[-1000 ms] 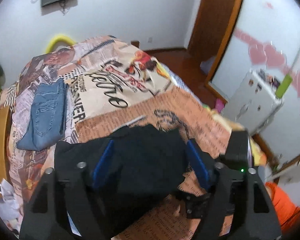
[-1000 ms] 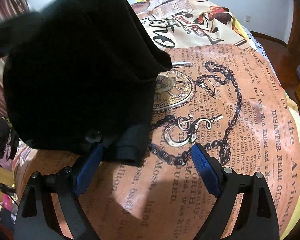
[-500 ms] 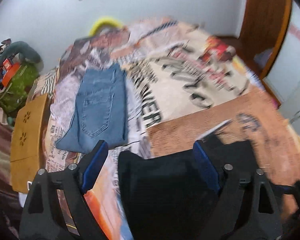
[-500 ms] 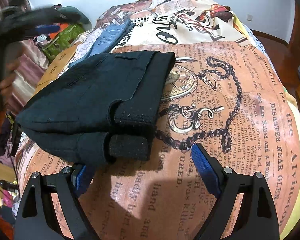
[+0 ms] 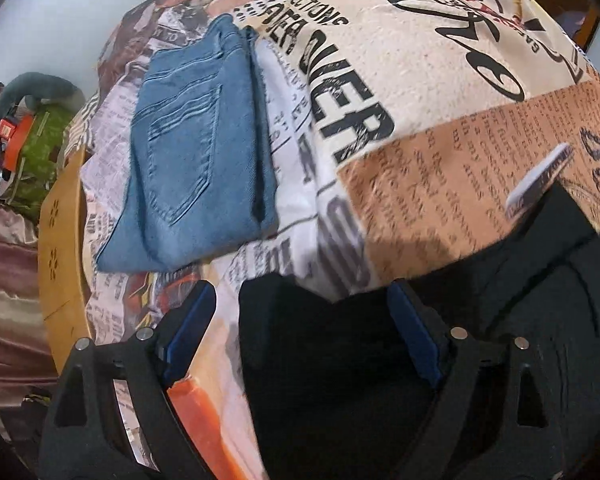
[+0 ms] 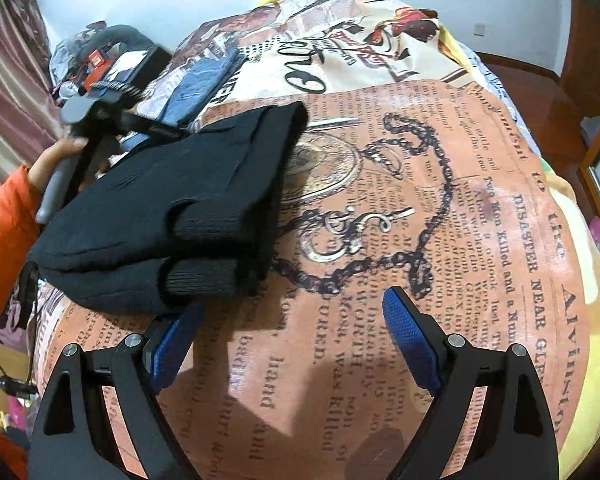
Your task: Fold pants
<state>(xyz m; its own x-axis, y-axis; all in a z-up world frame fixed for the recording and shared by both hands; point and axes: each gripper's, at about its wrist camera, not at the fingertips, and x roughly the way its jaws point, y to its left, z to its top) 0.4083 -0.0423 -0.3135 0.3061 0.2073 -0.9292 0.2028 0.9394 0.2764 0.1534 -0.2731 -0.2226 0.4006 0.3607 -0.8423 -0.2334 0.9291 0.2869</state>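
The black pants [image 6: 172, 216] lie folded into a thick bundle on the bed [image 6: 480, 240], toward its left edge, with the ribbed cuffs stacked at the near end. The fold looks done, so the step in hand is likely squaring the bundle or leaving it.

The right gripper [image 6: 292, 336] stands with its jaws wide apart and holds nothing, just off the cuffs. The left gripper [image 5: 304, 336] also has its jaws spread wide, straddling the bundle's corner without gripping it.

To finish well, press the top layer flat and nudge the cuffs flush, rather than pinching one layer, which would drag the stack open.

Folded blue jeans [image 5: 196, 152] lie farther up the bed, apart from the bundle.
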